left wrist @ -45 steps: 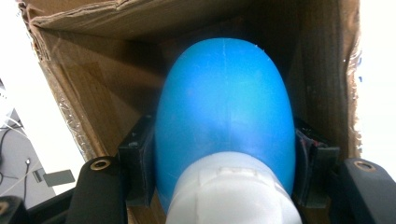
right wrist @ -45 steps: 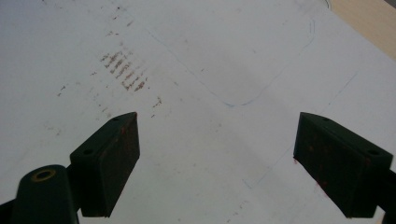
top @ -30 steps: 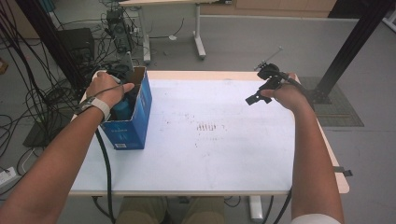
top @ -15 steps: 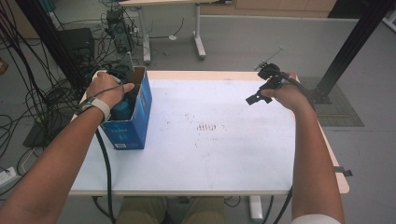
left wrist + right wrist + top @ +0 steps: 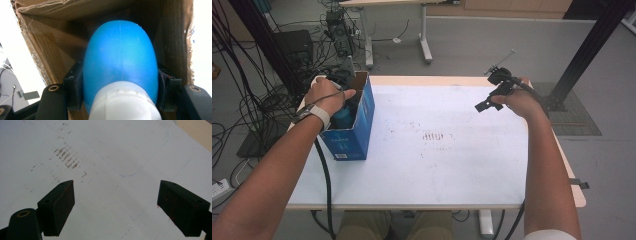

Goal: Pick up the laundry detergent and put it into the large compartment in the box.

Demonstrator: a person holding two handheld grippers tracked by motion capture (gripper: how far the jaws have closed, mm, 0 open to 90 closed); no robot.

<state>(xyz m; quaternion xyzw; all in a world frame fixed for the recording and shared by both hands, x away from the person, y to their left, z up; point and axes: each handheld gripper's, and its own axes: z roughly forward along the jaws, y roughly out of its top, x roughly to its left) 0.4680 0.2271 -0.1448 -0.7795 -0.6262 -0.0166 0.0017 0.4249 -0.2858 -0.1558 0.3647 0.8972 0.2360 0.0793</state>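
Observation:
A blue cardboard box [image 5: 354, 137] stands open on the left of the white table [image 5: 437, 170]. My left gripper [image 5: 343, 105] reaches down into it. In the left gripper view the left gripper [image 5: 119, 86] is shut on a rounded blue object with a white cap [image 5: 120, 65], one pad pressed to each side, and the brown box walls [image 5: 50, 50] rise around it. My right gripper [image 5: 486, 102] hovers over the far right of the table. In the right gripper view the right gripper [image 5: 116, 207] is open, with just the bare tabletop between its pads.
Faint brown marks [image 5: 432, 136] stain the middle of the table; they also appear in the right gripper view as brown marks [image 5: 66, 157]. Cables and equipment [image 5: 337, 30] crowd the floor at far left. A black post [image 5: 582, 55] stands beyond the right corner.

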